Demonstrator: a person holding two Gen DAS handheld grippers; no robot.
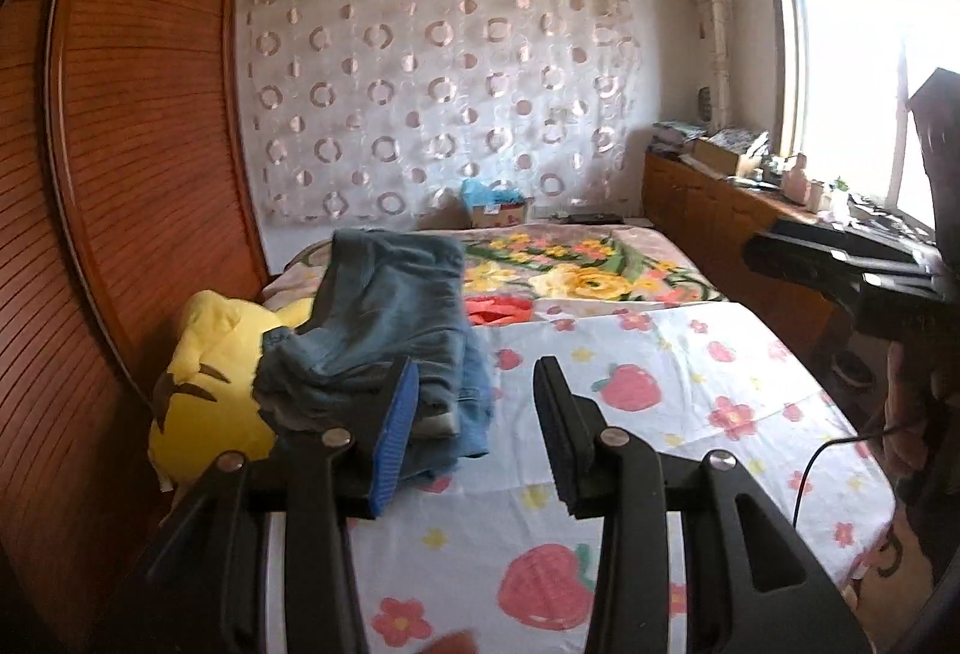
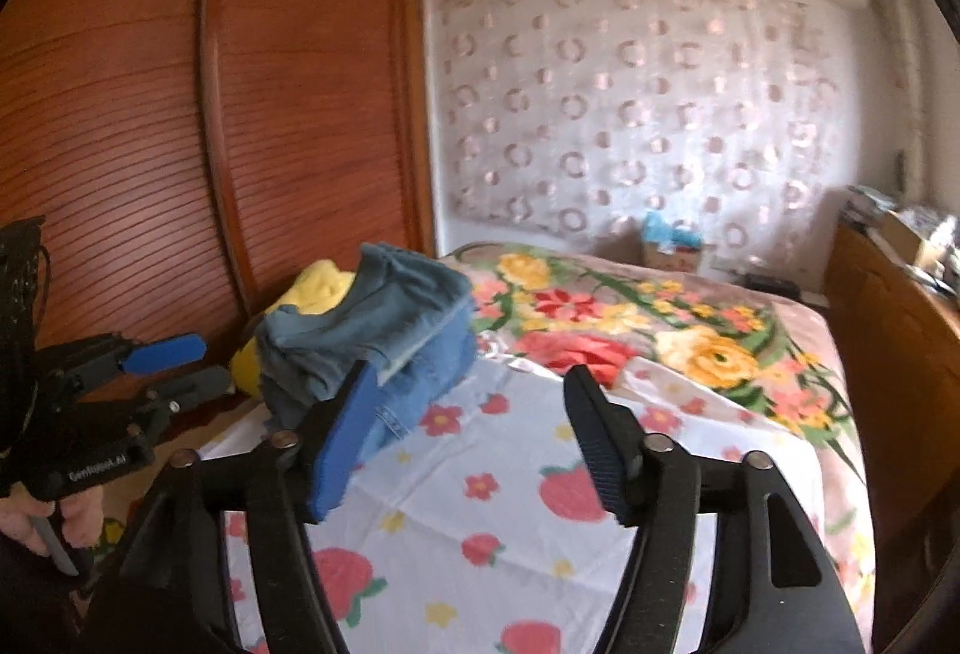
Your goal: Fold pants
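1. Two hand-held grippers hung above a bed, each seen from its own wrist camera, and neither held anything.
2. From the left wrist view, the left gripper [image 1: 474, 384] had its two fingers apart with only bedding showing through the gap; one finger carried a blue pad [image 1: 396, 438].
3. From the right wrist view, the right gripper [image 2: 468, 396] also had its fingers standing apart and empty, with a wider gap than the left one's.
4. A pile of folded blue denim pants [image 1: 390, 318] lay on the left side of the bed, near the wardrobe. Several folded layers were stacked unevenly, the top one lying askew.
5. Neither gripper touched the pants; in both views the pile sat beyond the blue-padded finger.
6. A yellow plush toy [image 1: 210, 390] lay just beside the pile, partly under its left edge, against the wardrobe side.
7. A white sheet [image 1: 660, 402] printed with strawberries and small flowers covered the near part of the bed.
8. A floral blanket [image 1: 588, 270] with yellow and red blooms covered the far part.
9. A louvred wooden wardrobe [image 1: 138, 114] stood along the left.
10. A curtain with a ring pattern [image 1: 438, 90] hung on the far wall.
11. In the right wrist view, a hand [image 2: 36, 525] gripped the left gripper's handle at the left edge.
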